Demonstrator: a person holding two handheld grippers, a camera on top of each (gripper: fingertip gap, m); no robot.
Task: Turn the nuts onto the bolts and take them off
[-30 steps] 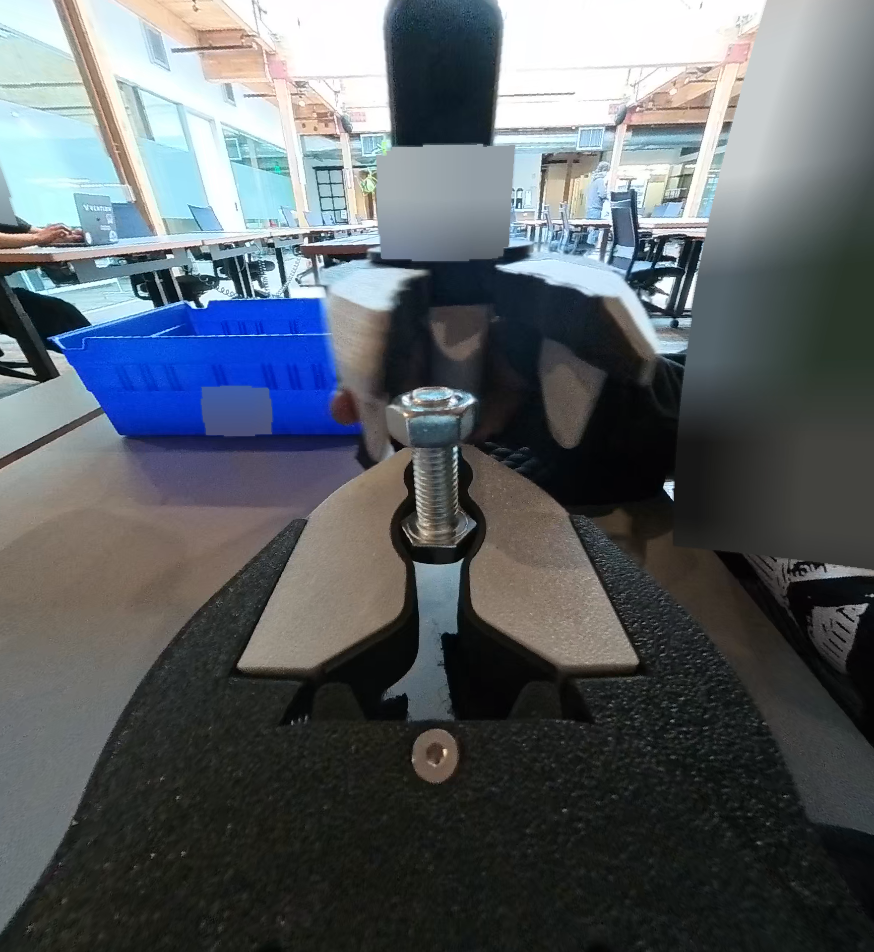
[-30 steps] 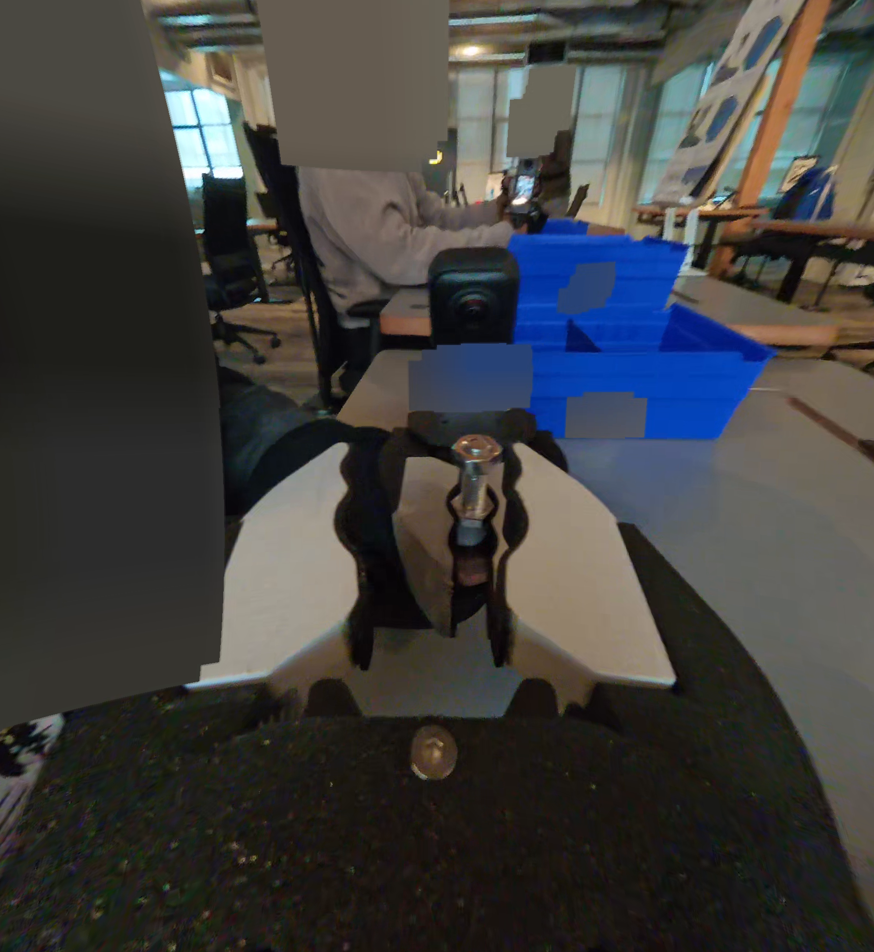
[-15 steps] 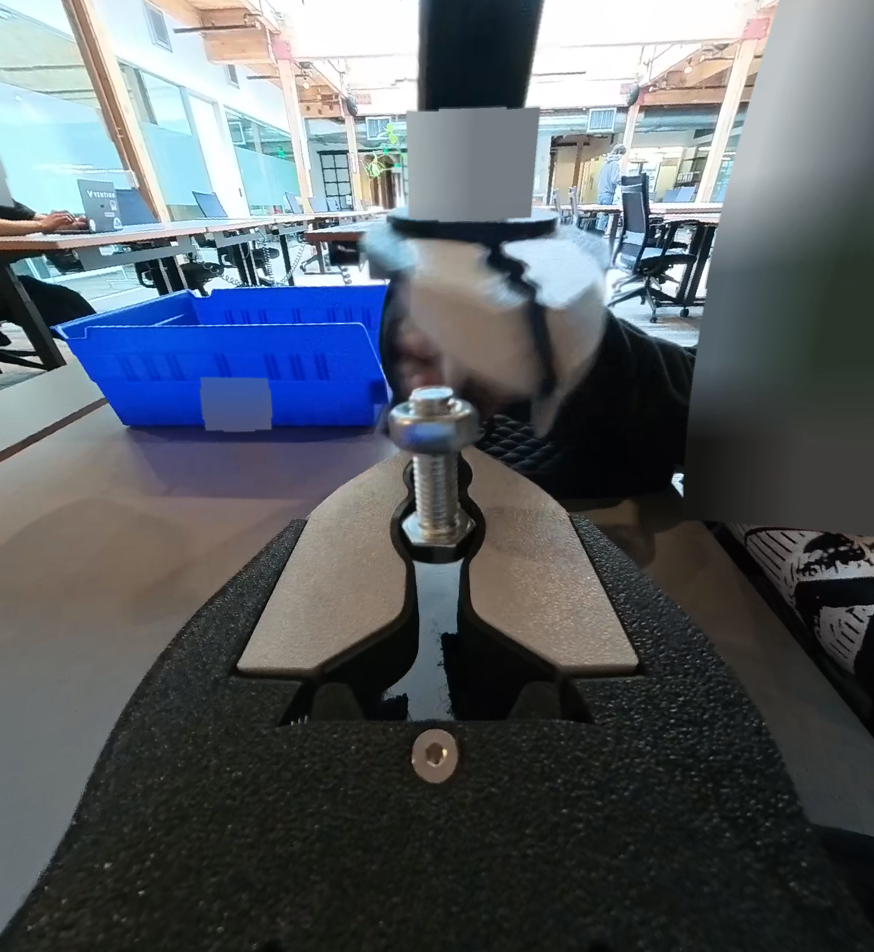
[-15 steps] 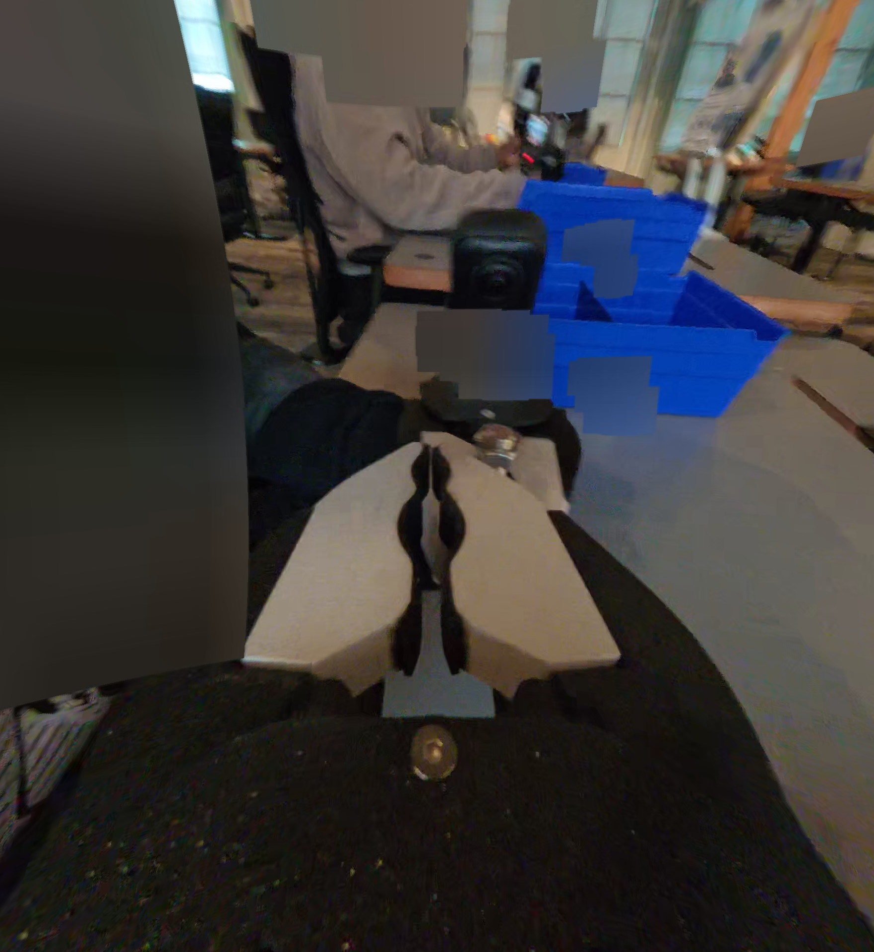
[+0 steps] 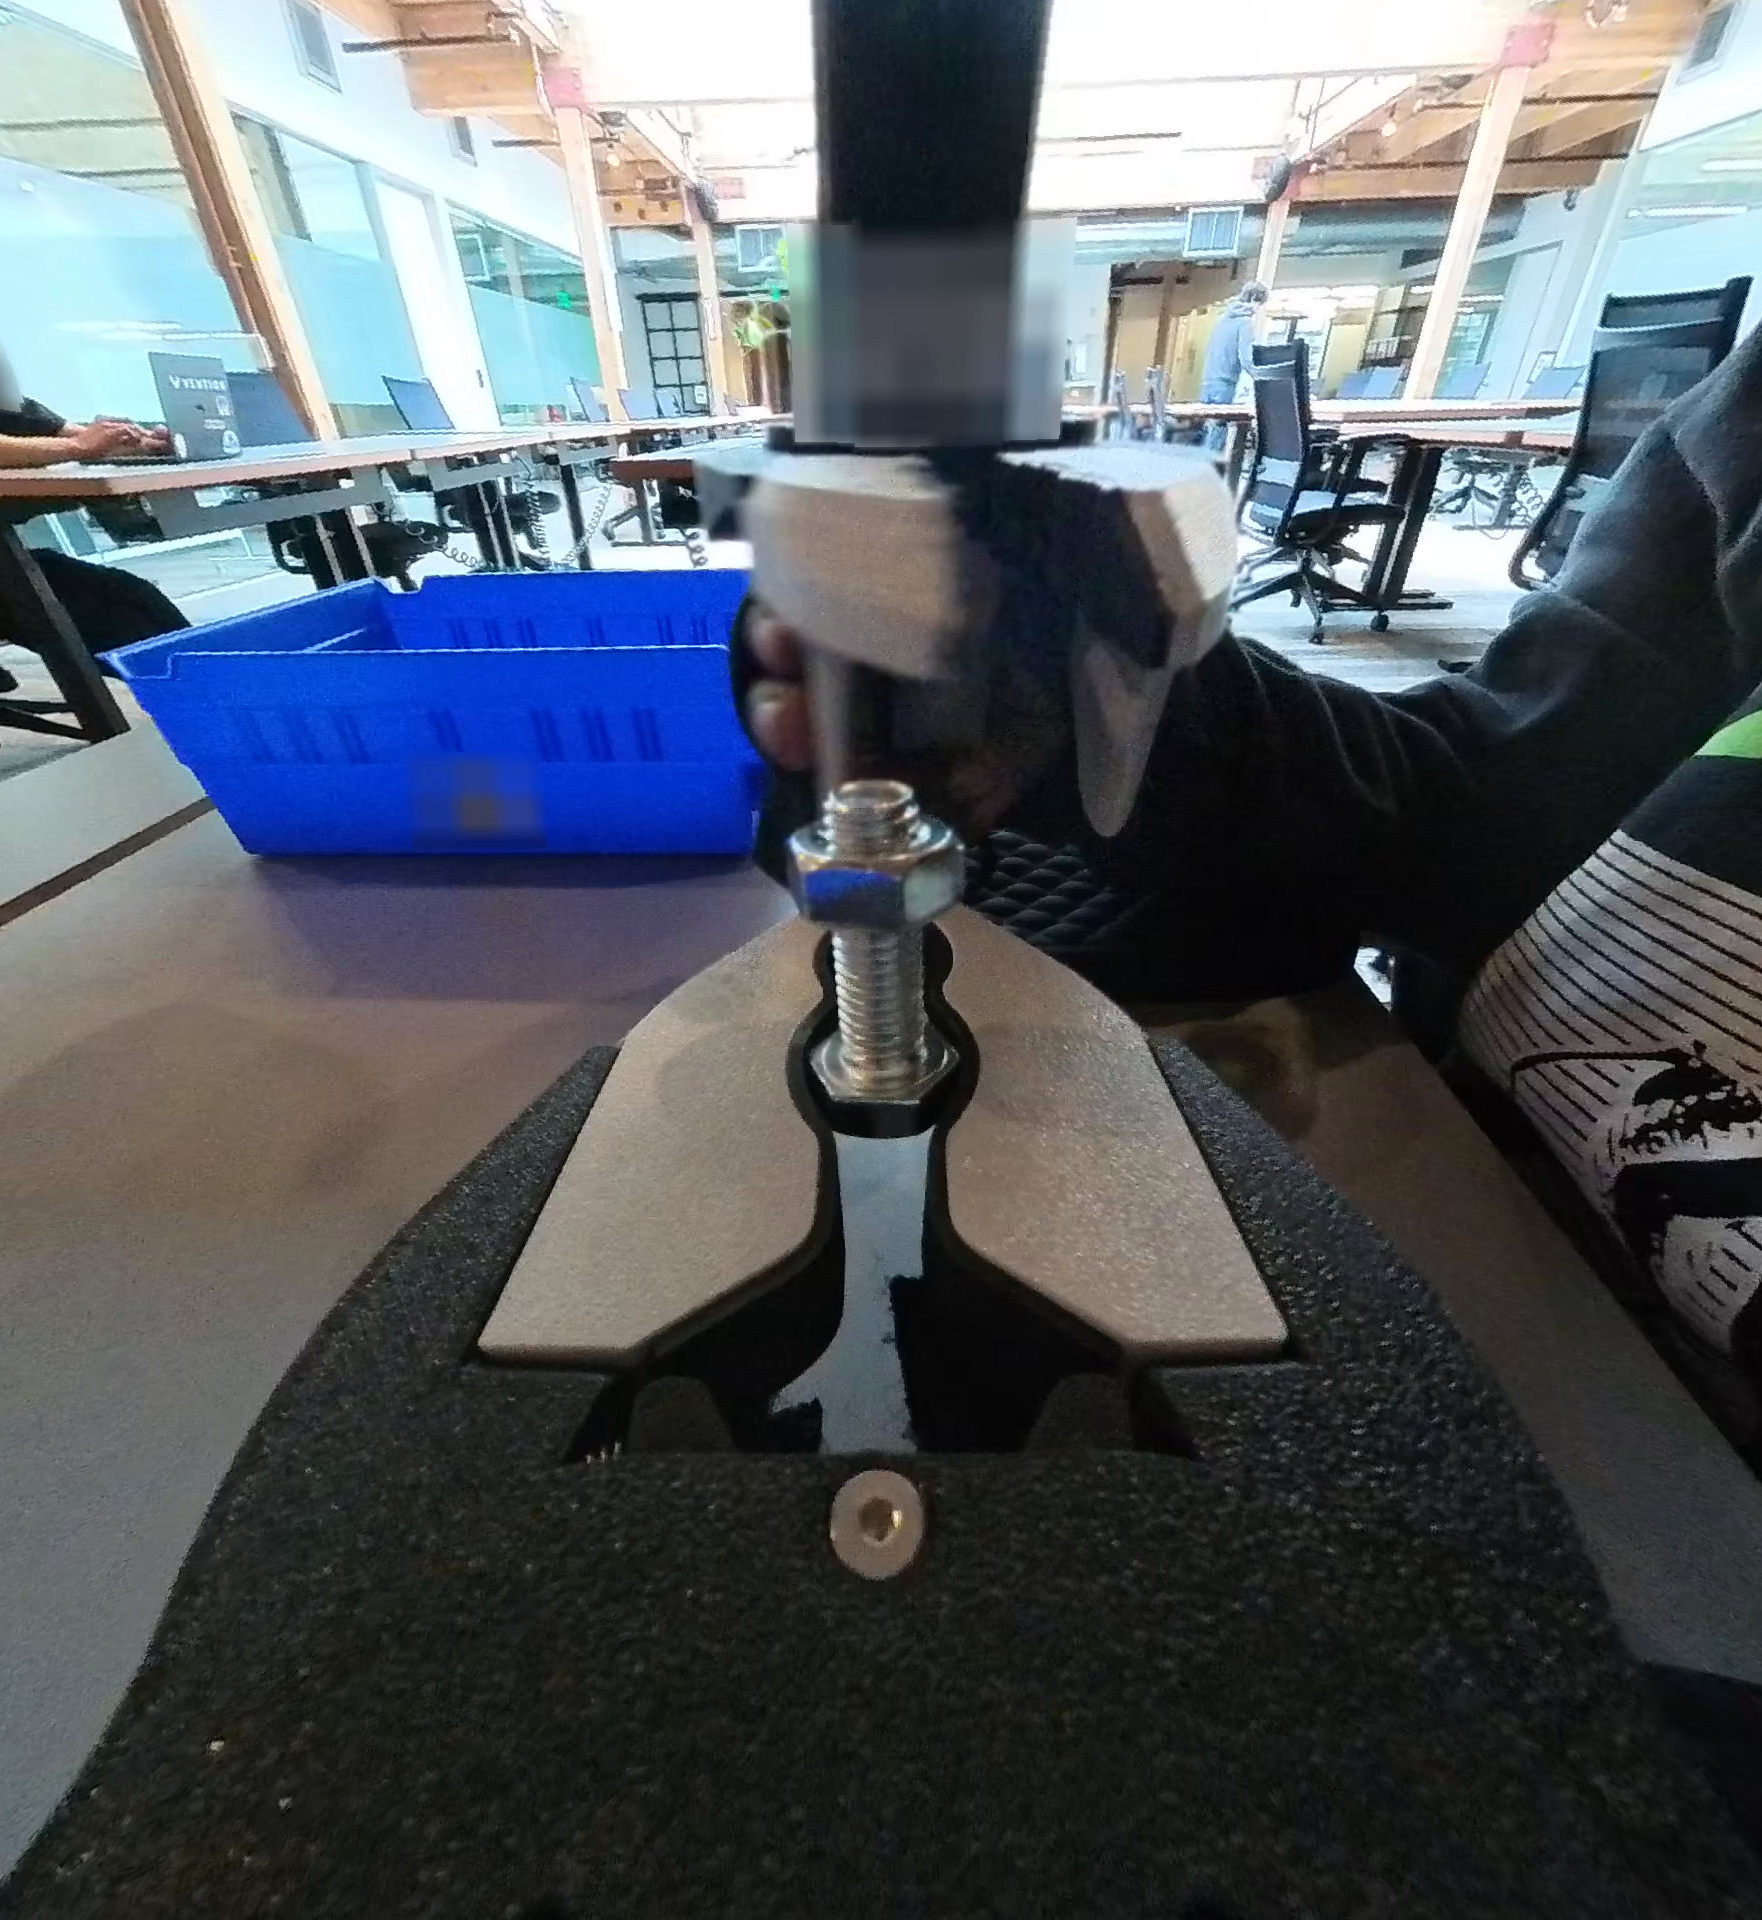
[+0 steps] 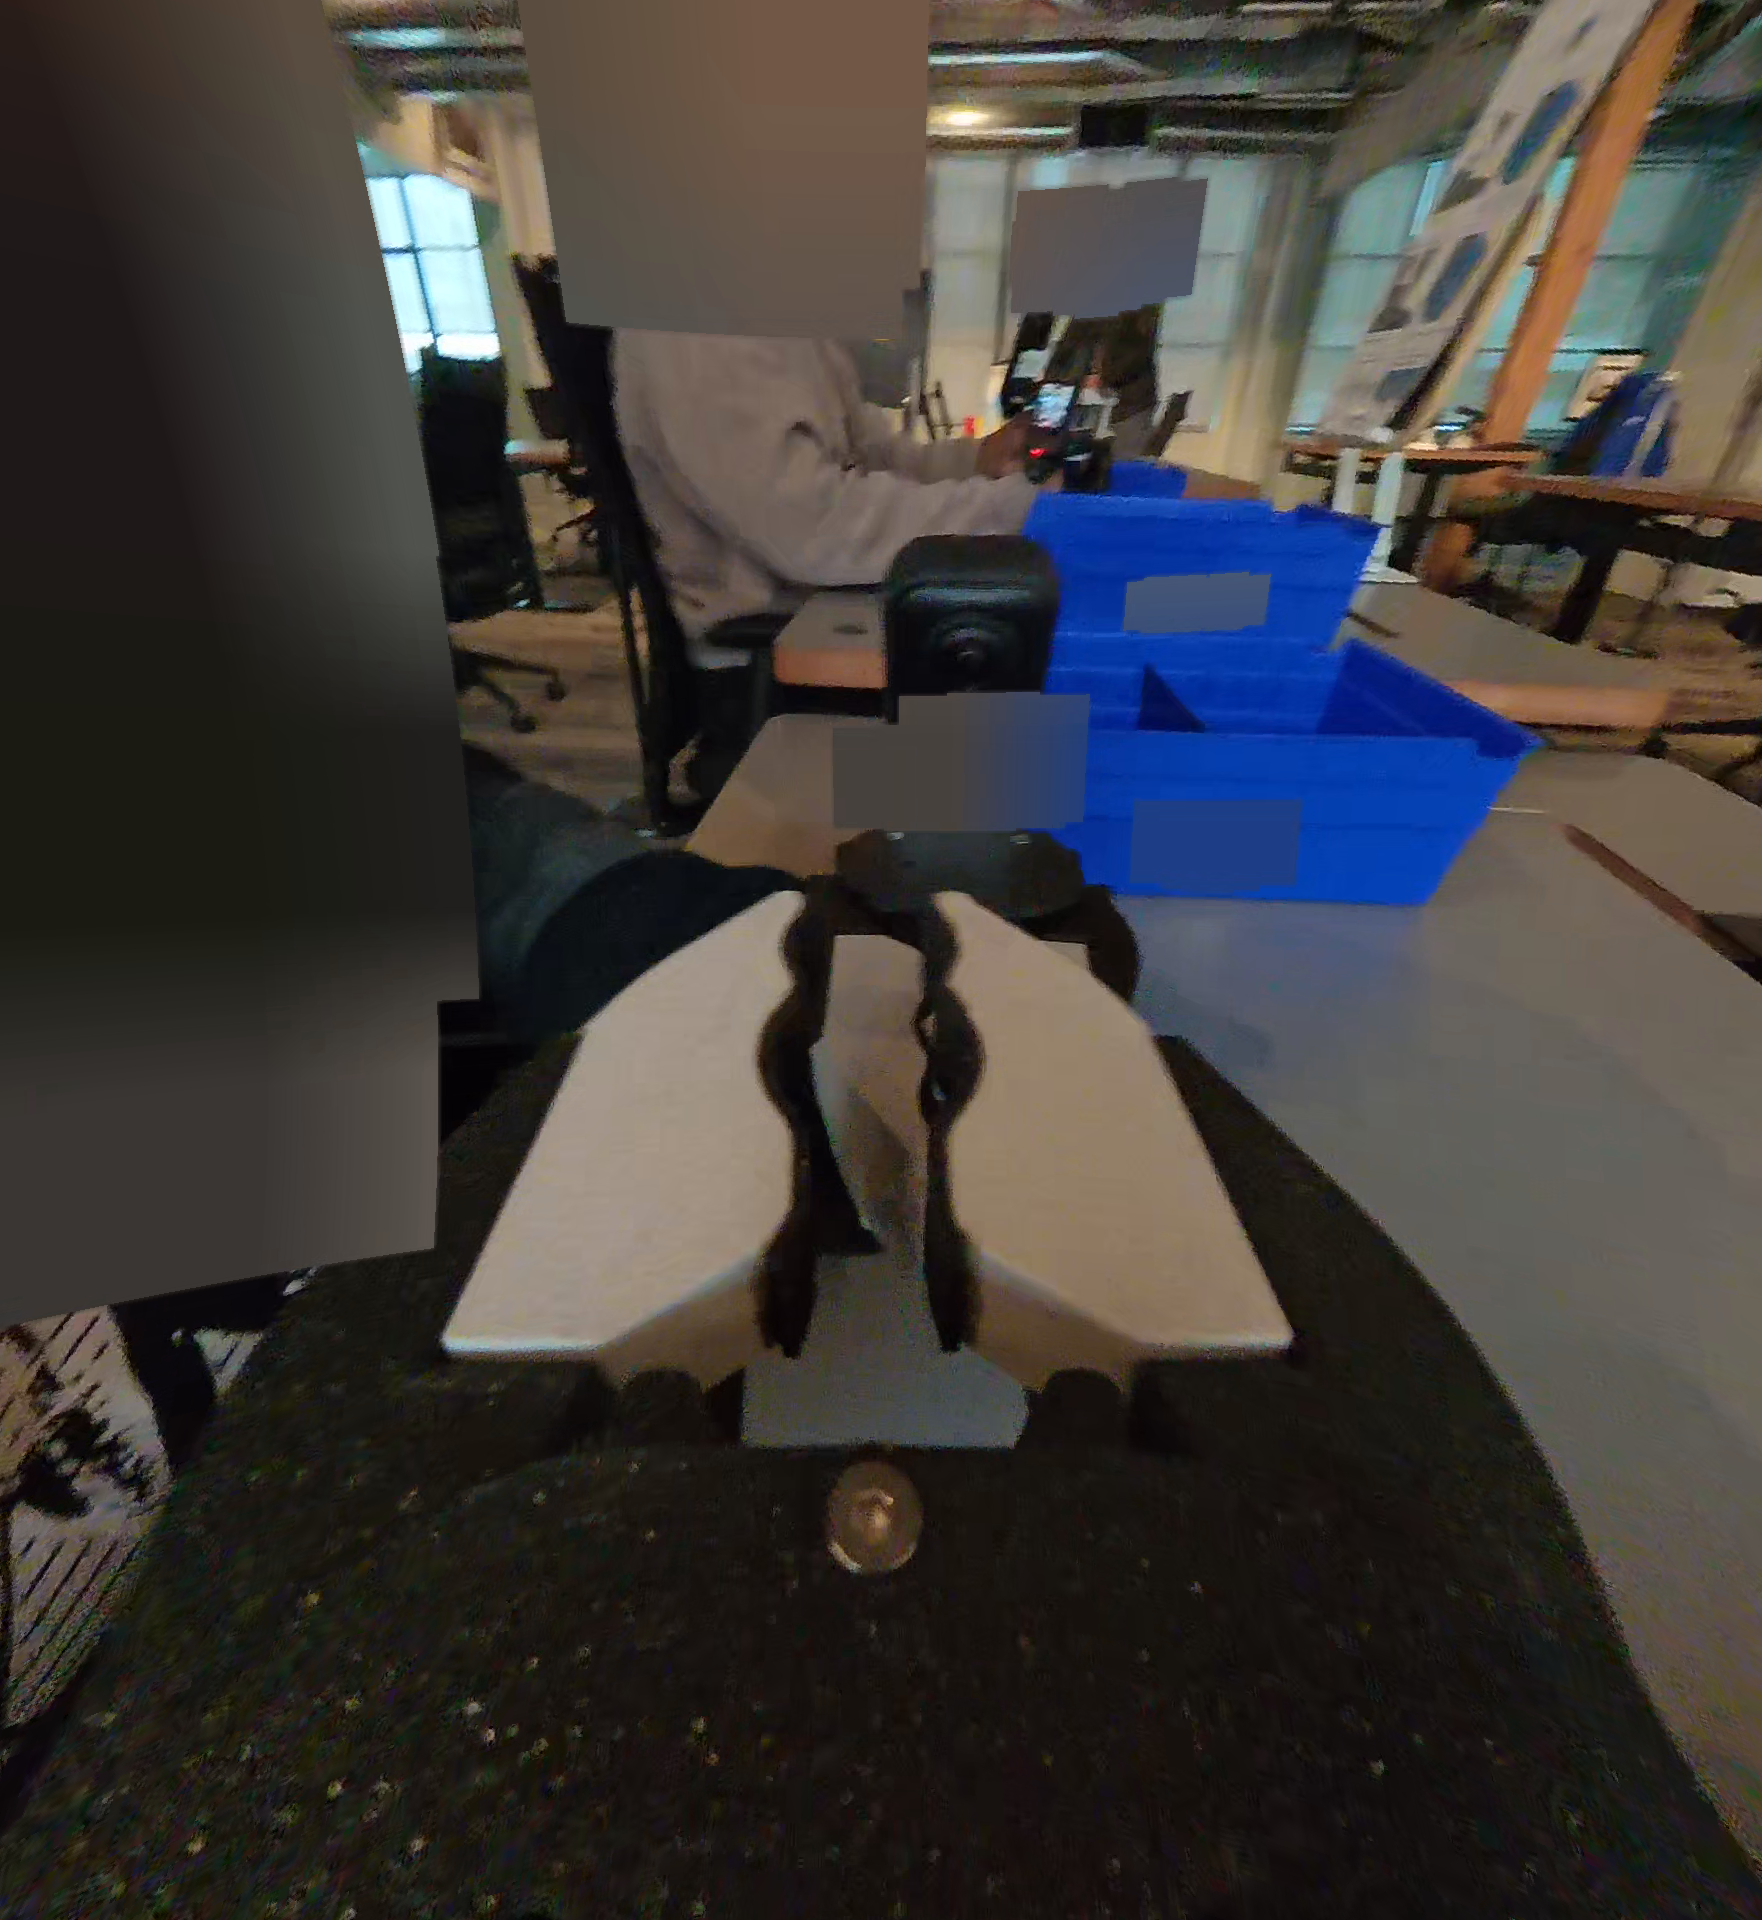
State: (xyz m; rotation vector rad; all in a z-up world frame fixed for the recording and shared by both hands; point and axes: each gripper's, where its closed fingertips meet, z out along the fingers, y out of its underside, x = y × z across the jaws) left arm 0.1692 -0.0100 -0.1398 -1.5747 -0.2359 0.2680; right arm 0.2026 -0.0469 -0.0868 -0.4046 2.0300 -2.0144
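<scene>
Bolt (image 5: 875,987) stood upright, clenched in left gripper (image 5: 882,1023), nut (image 5: 877,871) near its tip.
Right gripper (image 6: 872,1039) hung released at twelve o'clock above it; blue bin (image 5: 461,717) lay at ten o'clock, table (image 5: 181,1091) bare between.

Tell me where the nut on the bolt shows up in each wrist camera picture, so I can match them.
Left wrist view: the nut sits at centre, near the free end of the bolt clamped in the left tongs.
Right wrist view: not in it.
Shared landmark: the blue bin, left of centre in the left view, right of centre in the right view.
</scene>
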